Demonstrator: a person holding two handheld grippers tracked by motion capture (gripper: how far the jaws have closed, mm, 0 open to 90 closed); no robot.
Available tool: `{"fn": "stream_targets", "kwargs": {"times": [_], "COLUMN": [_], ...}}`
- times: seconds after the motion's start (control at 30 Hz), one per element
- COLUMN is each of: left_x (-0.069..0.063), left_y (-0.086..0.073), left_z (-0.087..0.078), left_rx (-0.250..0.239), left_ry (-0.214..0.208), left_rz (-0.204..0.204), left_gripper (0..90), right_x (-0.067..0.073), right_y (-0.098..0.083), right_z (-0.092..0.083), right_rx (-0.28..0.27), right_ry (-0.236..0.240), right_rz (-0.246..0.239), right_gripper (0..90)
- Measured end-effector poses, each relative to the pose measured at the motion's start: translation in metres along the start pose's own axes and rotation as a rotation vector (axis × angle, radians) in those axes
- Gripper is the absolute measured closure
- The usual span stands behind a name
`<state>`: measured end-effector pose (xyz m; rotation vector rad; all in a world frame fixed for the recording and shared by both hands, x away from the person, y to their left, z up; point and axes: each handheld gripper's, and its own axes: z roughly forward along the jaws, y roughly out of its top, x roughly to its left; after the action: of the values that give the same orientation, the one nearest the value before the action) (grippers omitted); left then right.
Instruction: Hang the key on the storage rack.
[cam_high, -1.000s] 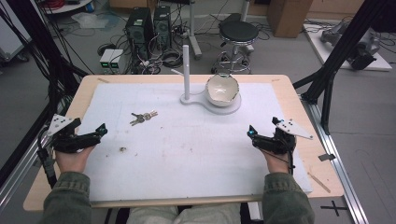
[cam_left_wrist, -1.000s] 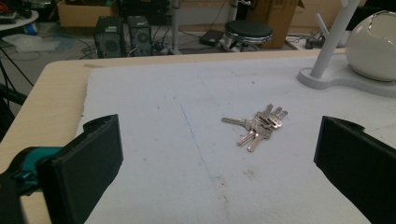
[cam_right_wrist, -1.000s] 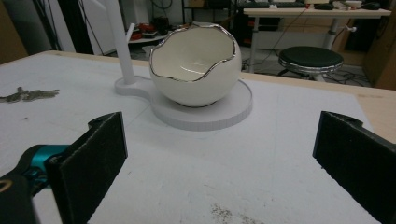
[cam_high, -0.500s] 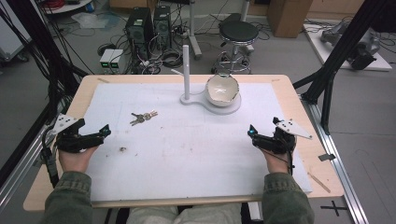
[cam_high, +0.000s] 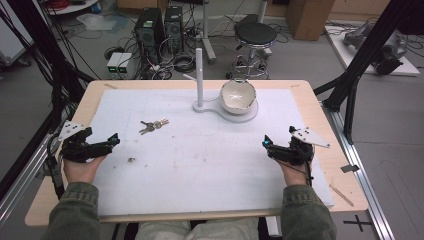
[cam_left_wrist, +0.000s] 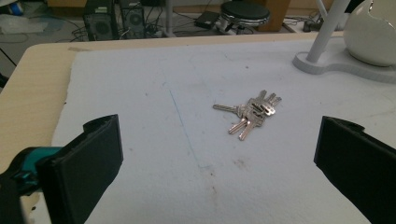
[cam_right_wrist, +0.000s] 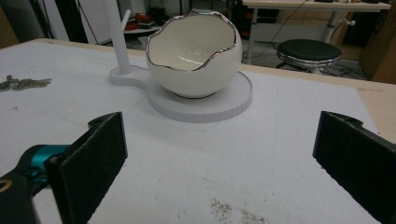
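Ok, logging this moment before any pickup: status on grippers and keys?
Left gripper open, empty, facing keys. Right gripper open, facing egg-shaped bowl. Keys flat on white mat, nothing between.

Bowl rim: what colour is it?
Silver, on a white egg-shaped bowl; the right gripper view shows it best.

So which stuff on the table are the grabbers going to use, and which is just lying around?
Likely part of the job:
- keys, straight ahead of the open left gripper
- egg-shaped bowl on its white stand, ahead of the open right gripper

Just lying about:
- crumb of dirt on the white mat
- stool, computer towers on the floor
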<state>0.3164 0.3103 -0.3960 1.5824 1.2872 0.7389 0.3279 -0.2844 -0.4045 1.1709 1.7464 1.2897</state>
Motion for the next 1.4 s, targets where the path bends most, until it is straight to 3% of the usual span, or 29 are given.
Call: {"fn": "stream_targets", "kwargs": {"times": [0.37, 0.83, 0.87, 1.03, 1.2, 1.3, 1.4], "left_x": [-0.006, -0.016, -0.02, -0.026, -0.031, -0.032, -0.032], "left_y": [0.021, 0.034, 0.038, 0.045, 0.049, 0.052, 0.059], "left_z": [0.017, 0.043, 0.046, 0.054, 0.072, 0.077, 0.086], "left_rx": [0.03, 0.089, 0.092, 0.104, 0.156, 0.158, 0.196], "left_ry": [-0.021, -0.089, -0.101, -0.132, -0.131, -0.135, -0.14], "left_rz": [0.045, 0.058, 0.076, 0.089, 0.131, 0.135, 0.142], "left_gripper": [1.7, 1.7, 1.7, 1.7, 1.7, 1.7, 1.7], "right_x": [0.0, -0.001, -0.001, -0.001, 0.001, 0.001, 0.0], "right_y": [0.0, 0.0, 0.0, 0.0, 0.0, 0.0, 0.0], "right_z": [-0.001, -0.001, -0.001, 0.0, -0.001, 0.0, -0.001], "right_rx": [-0.002, -0.006, -0.004, 0.004, -0.001, 0.0, 0.0], "right_ry": [-0.004, -0.017, -0.017, -0.017, -0.011, -0.011, -0.011], "right_rz": [0.01, 0.012, 0.008, 0.004, 0.001, 0.001, 0.004], "right_gripper": [1.9, 1.9, 1.9, 1.9, 1.9, 1.9, 1.9]}}
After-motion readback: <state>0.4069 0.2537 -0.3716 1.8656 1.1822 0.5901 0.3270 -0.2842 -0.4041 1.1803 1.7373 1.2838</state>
